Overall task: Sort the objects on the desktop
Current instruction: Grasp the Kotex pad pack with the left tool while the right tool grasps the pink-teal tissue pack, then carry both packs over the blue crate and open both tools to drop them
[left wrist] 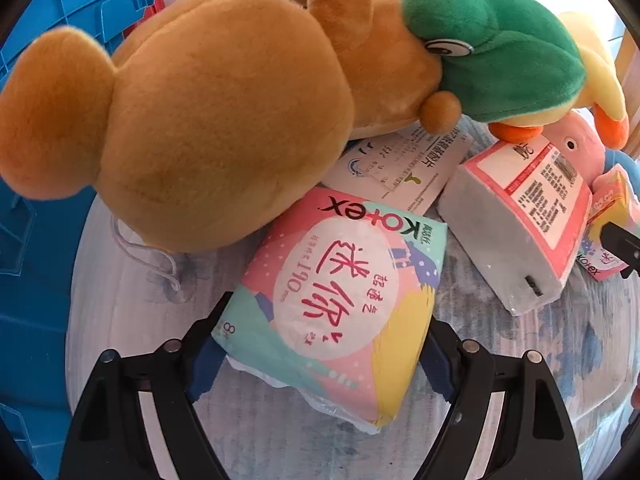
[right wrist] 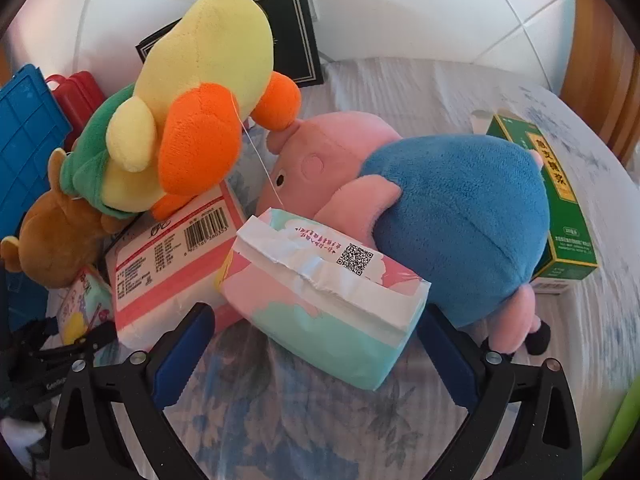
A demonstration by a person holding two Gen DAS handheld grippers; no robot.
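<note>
Brown bear [left wrist: 192,120] and pig toy [right wrist: 440,216] noted lying on cloth-covered table [left wrist: 480,380], crowding both packets

Step judged: approach to grasp, nothing lifted

Left gripper [left wrist: 320,360] wide, jaws flanking printed packet [left wrist: 336,300], pad contact unclear

Right gripper [right wrist: 312,344] wide, astride pink-and-mint packet [right wrist: 324,300], pads clear

Next move judged: jaws to be closed squarely, packets to be drawn clear of toys

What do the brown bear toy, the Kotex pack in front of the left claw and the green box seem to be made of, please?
Brown bear toy: soft plush, matte, with a short fuzzy nap.
Kotex pack: thin printed plastic film, slightly glossy; it crinkles at the sealed edge.
Green box: probably printed cardboard, judging by its crisp folded edges and smooth faces.
</note>
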